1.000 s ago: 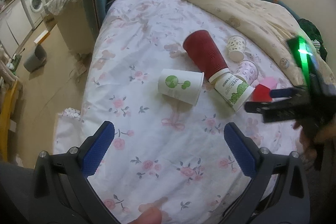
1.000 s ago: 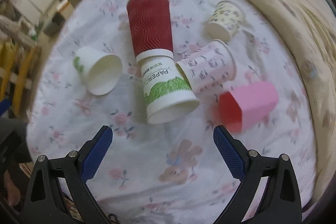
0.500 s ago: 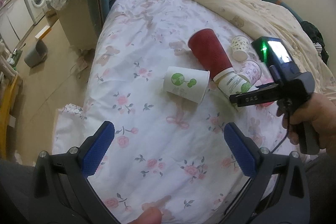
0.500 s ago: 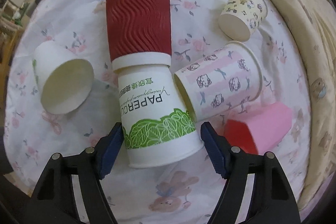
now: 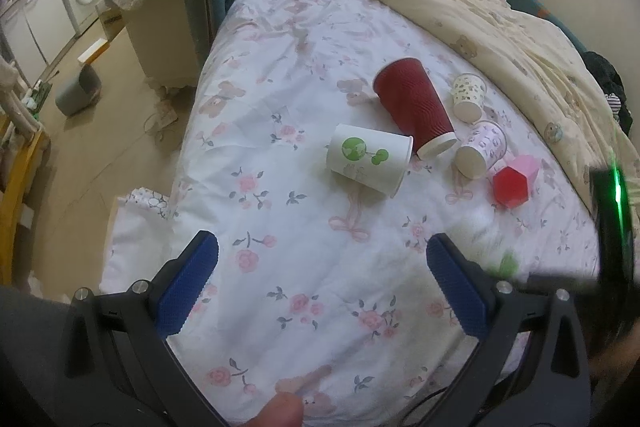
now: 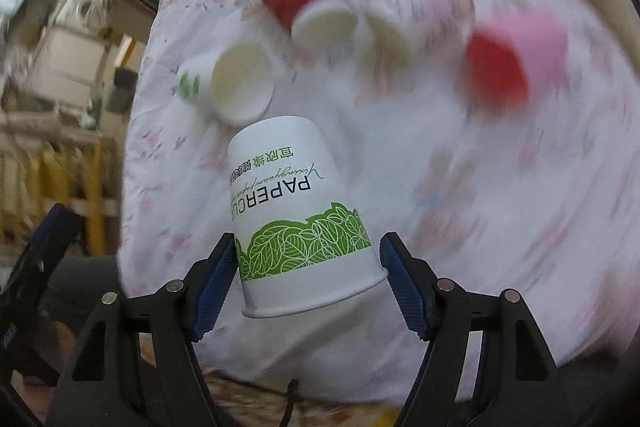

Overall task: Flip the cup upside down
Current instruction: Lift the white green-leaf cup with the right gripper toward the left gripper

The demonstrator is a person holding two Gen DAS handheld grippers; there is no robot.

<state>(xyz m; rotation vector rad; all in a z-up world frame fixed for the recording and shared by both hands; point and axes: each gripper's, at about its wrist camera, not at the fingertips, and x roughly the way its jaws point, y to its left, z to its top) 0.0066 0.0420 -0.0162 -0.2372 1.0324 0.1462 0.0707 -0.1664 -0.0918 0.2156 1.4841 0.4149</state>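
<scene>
Right gripper (image 6: 306, 281) had its ribbed blue fingers (image 6: 214, 287) clamped on the smooth white paper cup (image 6: 298, 215) with the green leaf band, held above the bed (image 5: 320, 267), rim toward the camera. Left gripper (image 5: 320, 285) fingers were spread apart, holding nothing. On the floral sheet lay a ribbed red cup (image 5: 414, 111), a green-logo cup (image 5: 368, 159) and a faceted pink cup (image 5: 516, 181), all on their sides, insides empty where visible.

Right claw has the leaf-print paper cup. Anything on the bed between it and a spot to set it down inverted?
Nothing visible. The right claw grips the leaf-print paper cup; the bare floral sheet lies nearer than the other cups.
</scene>
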